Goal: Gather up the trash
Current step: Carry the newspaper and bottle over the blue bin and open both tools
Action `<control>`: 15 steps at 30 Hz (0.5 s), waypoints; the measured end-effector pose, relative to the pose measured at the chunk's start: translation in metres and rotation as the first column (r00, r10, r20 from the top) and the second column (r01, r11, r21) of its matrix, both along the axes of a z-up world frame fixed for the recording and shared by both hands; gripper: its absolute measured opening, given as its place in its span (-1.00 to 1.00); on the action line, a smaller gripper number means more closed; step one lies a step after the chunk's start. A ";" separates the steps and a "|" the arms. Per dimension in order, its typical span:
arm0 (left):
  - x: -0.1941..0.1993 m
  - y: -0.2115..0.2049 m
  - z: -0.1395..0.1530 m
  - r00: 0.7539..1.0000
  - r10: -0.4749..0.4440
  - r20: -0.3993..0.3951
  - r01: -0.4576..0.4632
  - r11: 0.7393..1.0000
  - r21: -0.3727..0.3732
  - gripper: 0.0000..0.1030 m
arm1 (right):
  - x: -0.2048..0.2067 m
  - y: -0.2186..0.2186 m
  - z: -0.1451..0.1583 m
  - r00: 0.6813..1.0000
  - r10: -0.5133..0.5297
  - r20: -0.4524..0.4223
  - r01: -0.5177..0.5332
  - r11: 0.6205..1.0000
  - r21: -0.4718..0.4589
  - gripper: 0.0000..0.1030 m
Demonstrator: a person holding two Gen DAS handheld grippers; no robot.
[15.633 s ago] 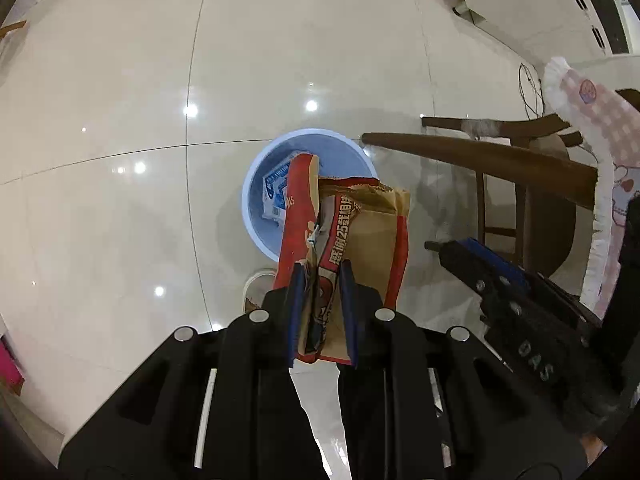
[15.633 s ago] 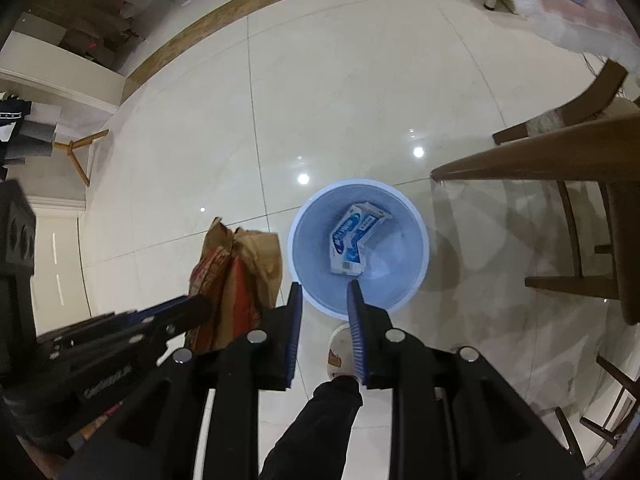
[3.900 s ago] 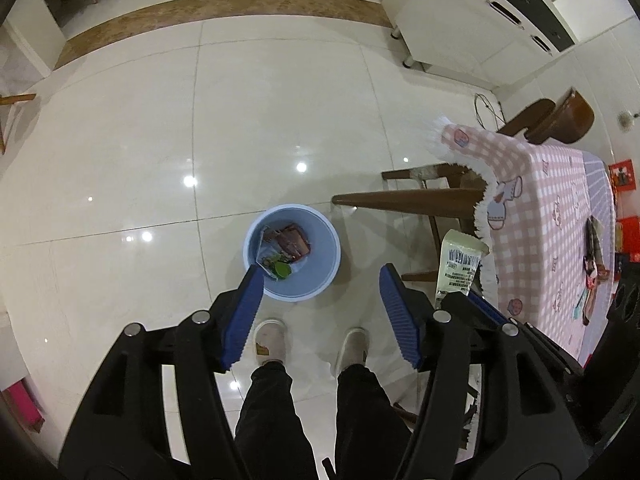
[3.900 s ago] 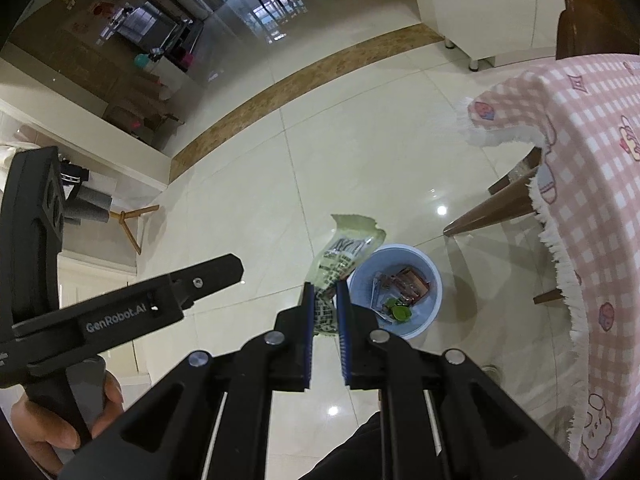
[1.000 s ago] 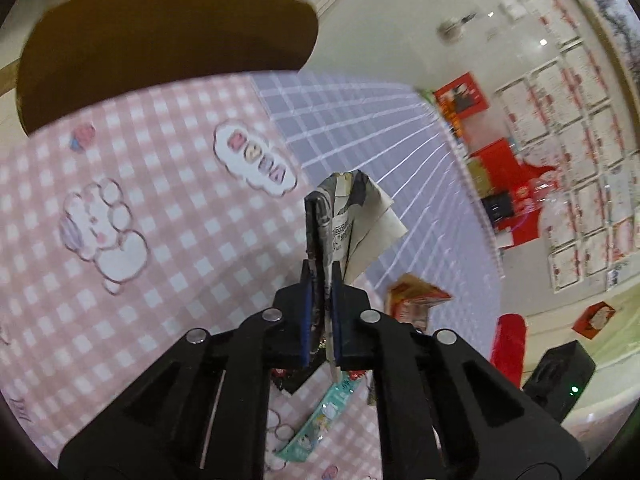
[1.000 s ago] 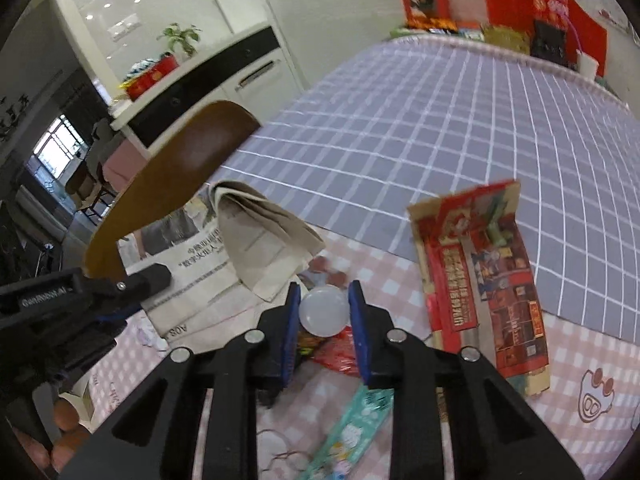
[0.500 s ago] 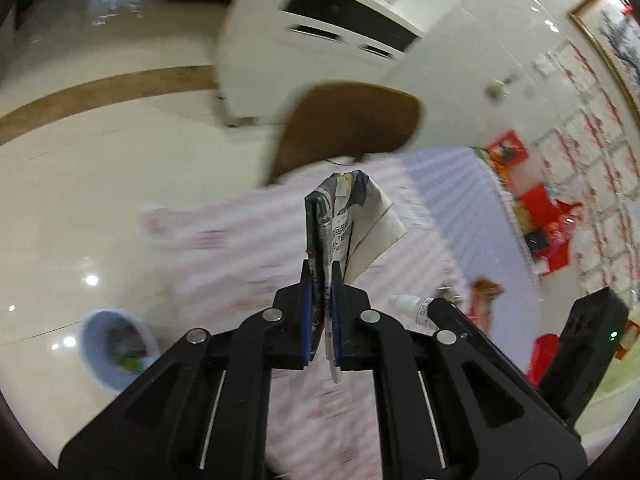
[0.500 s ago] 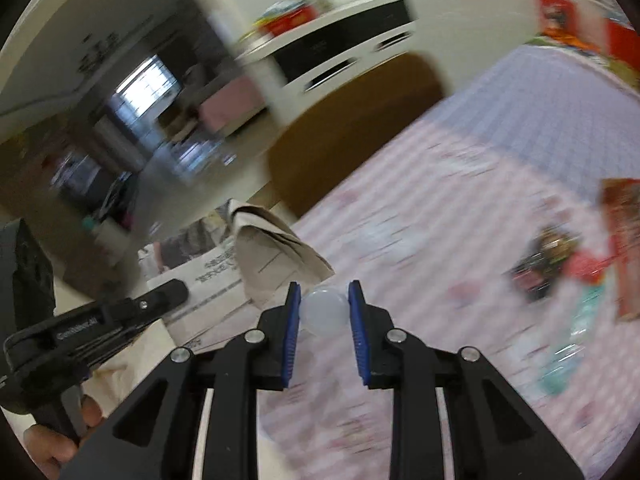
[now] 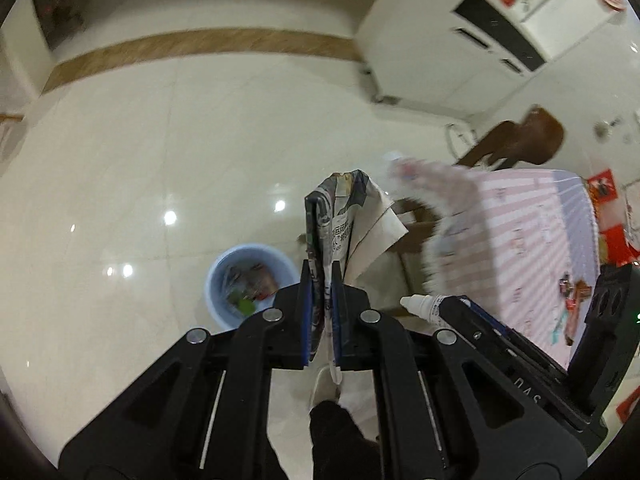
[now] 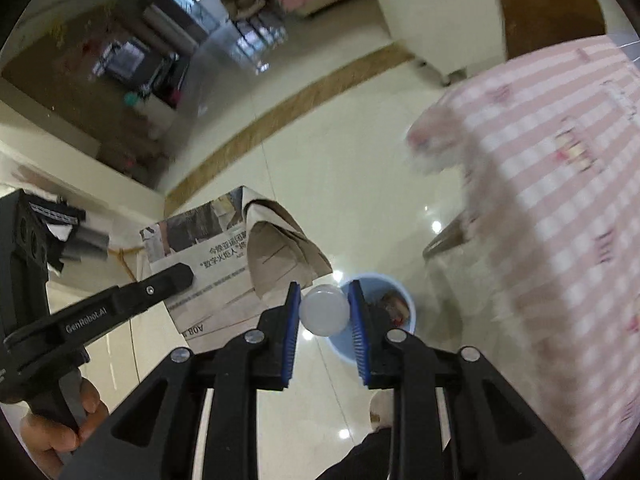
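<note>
My left gripper (image 9: 321, 276) is shut on a folded newspaper (image 9: 344, 216) that stands up from its blue pads. The same newspaper (image 10: 224, 256) shows at the left of the right wrist view. My right gripper (image 10: 325, 300) is shut on a small white bottle (image 10: 325, 315), seen end on; in the left wrist view that white bottle (image 9: 420, 304) pokes out from the right gripper at the lower right. A light blue bin (image 9: 250, 284) with wrappers inside stands on the floor below and ahead of both grippers; this bin (image 10: 380, 312) lies just behind the right fingers.
A table with a pink checked cloth (image 10: 552, 184) fills the right side, more litter on its cloth (image 9: 572, 292). A wooden chair (image 9: 520, 144) stands by it, a white cabinet (image 9: 460, 40) behind. The person's legs and slippers (image 9: 324, 388) are below. Glossy tile floor (image 9: 160, 160) spreads left.
Both grippers swung off the tabletop and out over the floor, each keeping its load. The blue bin came into view under them, and the table slid to the right.
</note>
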State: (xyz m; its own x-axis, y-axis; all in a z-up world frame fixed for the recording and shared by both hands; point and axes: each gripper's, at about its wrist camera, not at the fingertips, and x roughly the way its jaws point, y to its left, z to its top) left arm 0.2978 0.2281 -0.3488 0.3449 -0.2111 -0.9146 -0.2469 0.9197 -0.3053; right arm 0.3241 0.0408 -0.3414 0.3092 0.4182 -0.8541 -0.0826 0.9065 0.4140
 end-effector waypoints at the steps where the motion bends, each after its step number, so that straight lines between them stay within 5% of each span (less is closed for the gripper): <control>1: -0.003 0.007 -0.007 1.000 0.006 -0.015 -0.006 1.000 0.000 -0.85 | 0.000 0.013 -0.005 1.000 0.017 -0.010 -0.017 1.000 -0.014 -0.54; 15: -0.022 0.057 -0.054 0.985 0.057 -0.163 -0.051 0.998 0.038 -0.85 | 0.006 0.081 -0.046 0.990 0.087 -0.114 -0.094 0.994 -0.057 -0.41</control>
State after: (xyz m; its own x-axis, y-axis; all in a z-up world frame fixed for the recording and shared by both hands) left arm 0.2755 0.2854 -0.4026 0.1997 -0.1646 -0.9659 -0.3407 0.9126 -0.2260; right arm 0.3301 0.1216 -0.3875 0.1742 0.3852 -0.9062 -0.1217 0.9217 0.3683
